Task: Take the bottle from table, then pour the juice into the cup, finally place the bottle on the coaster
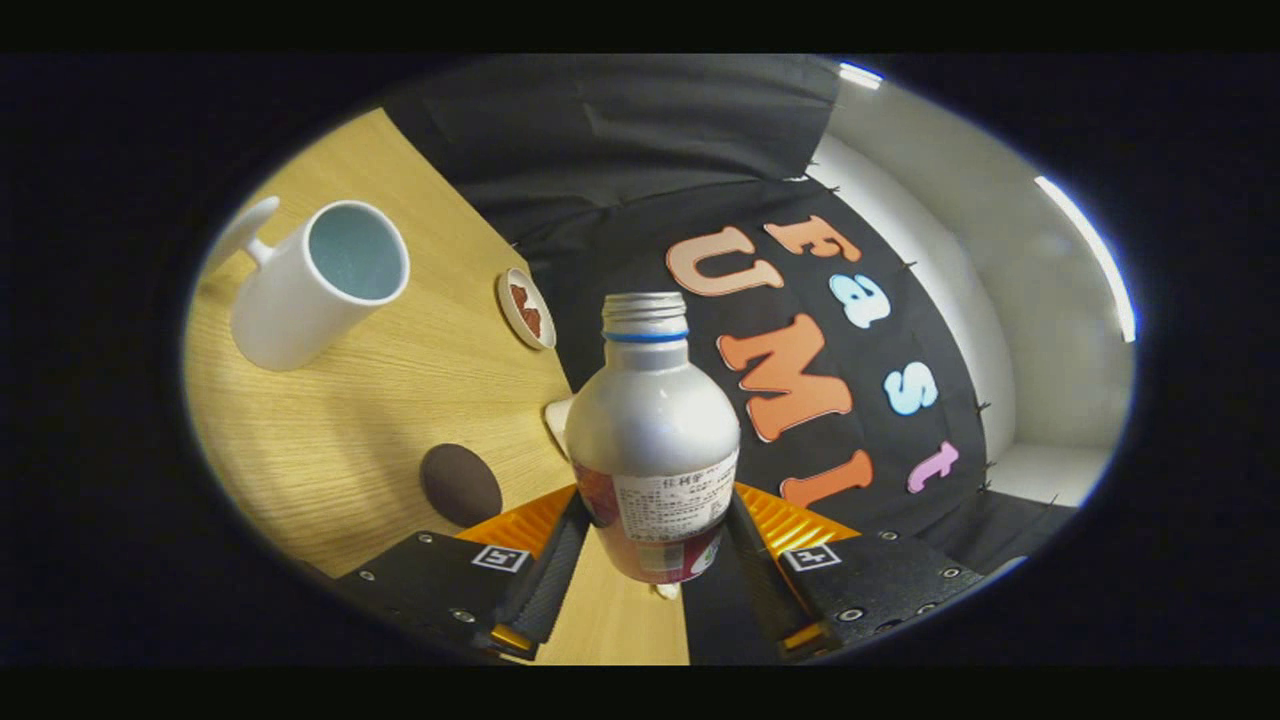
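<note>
The tool [655,545] holds the bottle [655,430] between its two fingers, both pressing on the labelled lower body, and the view is tilted so the table [400,400] slants away. The bottle is uncapped, its threaded neck open, with a smooth metallic shoulder that looks slippery and thin-walled, so a firm grip low on the label seems the safer hold than the sloping shoulder. Beyond the fingers stands the white cup [315,285], well apart, with a small dish [526,308] near it and a dark round coaster [461,484] closer in. The bottle probably handles light, its liquid shifting as it tips.
</note>
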The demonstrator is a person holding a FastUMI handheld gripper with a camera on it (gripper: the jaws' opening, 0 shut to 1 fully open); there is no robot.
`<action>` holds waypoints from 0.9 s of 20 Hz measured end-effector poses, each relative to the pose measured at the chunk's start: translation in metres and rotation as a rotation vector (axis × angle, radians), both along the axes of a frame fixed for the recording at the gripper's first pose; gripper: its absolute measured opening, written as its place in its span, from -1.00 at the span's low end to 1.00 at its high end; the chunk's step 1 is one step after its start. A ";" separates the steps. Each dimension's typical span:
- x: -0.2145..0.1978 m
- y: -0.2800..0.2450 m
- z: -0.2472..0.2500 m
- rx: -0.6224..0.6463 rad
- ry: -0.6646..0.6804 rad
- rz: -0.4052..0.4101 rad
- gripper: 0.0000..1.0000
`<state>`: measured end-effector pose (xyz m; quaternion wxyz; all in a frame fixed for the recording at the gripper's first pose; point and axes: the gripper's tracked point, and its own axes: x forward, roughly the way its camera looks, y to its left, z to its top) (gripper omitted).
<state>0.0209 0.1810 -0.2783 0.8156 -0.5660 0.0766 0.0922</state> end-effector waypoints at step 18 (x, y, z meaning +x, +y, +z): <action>0.003 0.036 0.009 -0.273 -0.122 0.174 0.53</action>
